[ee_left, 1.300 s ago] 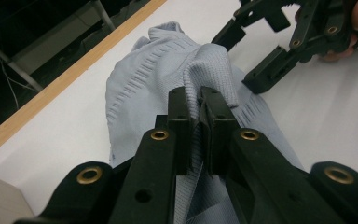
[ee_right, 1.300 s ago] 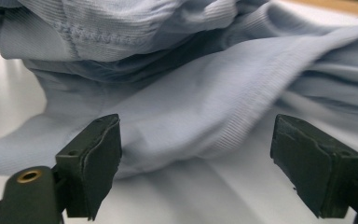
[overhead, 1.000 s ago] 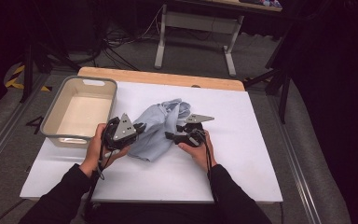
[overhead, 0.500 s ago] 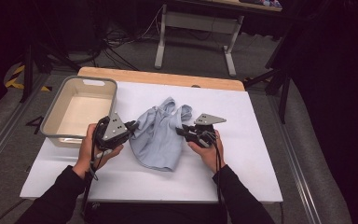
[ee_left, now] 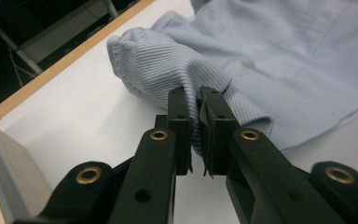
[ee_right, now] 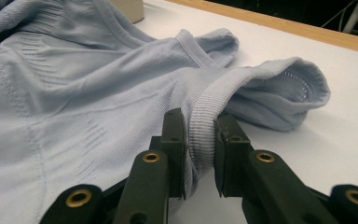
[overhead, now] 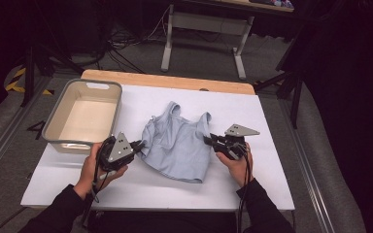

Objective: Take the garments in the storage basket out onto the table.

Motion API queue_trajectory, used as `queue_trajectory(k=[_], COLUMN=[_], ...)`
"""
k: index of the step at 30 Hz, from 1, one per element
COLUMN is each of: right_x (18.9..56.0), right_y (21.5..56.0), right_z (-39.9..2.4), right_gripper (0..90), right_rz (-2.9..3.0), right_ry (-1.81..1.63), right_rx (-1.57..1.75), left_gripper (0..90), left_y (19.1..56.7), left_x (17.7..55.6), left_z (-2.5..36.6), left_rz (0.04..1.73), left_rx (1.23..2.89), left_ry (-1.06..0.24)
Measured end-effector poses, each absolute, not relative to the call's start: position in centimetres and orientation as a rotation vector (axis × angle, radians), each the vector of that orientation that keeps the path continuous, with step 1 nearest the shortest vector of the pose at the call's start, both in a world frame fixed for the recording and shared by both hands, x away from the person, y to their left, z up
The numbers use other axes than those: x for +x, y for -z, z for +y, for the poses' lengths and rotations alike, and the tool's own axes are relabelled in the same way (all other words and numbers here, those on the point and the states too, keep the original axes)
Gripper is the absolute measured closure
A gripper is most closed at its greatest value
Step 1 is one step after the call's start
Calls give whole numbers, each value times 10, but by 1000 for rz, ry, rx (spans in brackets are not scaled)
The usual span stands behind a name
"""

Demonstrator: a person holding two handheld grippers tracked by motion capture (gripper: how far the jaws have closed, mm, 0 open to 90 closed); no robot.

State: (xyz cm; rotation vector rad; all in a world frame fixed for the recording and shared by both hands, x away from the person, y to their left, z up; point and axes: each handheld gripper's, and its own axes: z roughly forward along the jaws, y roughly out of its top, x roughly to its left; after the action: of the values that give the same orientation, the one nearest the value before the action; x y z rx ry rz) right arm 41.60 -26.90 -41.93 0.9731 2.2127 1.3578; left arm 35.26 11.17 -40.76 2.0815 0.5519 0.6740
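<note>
Ribbed blue knit is bunched between the left gripper's (ee_left: 195, 116) fingers (ee_left: 179, 121), which are closed tight on a fold of the tank top's (overhead: 177, 143) side edge. The right gripper's (ee_right: 199, 140) fingers (ee_right: 228, 149) have just been closing and now pinch the ribbed band on the opposite side, with the cloth clamped between them.

Judged from its folds, the top is light, limp and a little stretchy: it will sag and drape wherever it is not held and cannot be pushed, only pulled. The thicker ribbed edges are the sensible grip spots, since thin fabric could slip out of a narrow pinch.

It lies mostly flat near the middle of the white surface (overhead: 272, 121), just right of the beige bin (overhead: 60, 121). Its long axis runs away from the person, with the straps at the far end and the hem towards the near edge, between the two hands.
</note>
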Motion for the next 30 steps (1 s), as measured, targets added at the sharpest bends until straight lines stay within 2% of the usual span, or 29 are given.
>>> queue_trajectory(k=[15, 16, 18, 30], right_x=[410, 410, 410, 412], right_y=[422, 421, 421, 417], right_z=[-282, -283, -284, -293], right_gripper=[773, 773, 771, 771], right_rz=[2188, 2179, 2171, 2115], right_ry=[-1301, -1294, -1291, -1292], right_rx=[965, 961, 962, 986], left_gripper=[816, 756, 711, 610], left_y=[422, 424, 426, 426], left_x=[343, 343, 344, 341], left_z=[114, 115, 116, 135], left_rz=[530, 540, 546, 572], left_rx=[2098, 2116, 2122, 2064], left_ry=[-648, -672, -678, -658])
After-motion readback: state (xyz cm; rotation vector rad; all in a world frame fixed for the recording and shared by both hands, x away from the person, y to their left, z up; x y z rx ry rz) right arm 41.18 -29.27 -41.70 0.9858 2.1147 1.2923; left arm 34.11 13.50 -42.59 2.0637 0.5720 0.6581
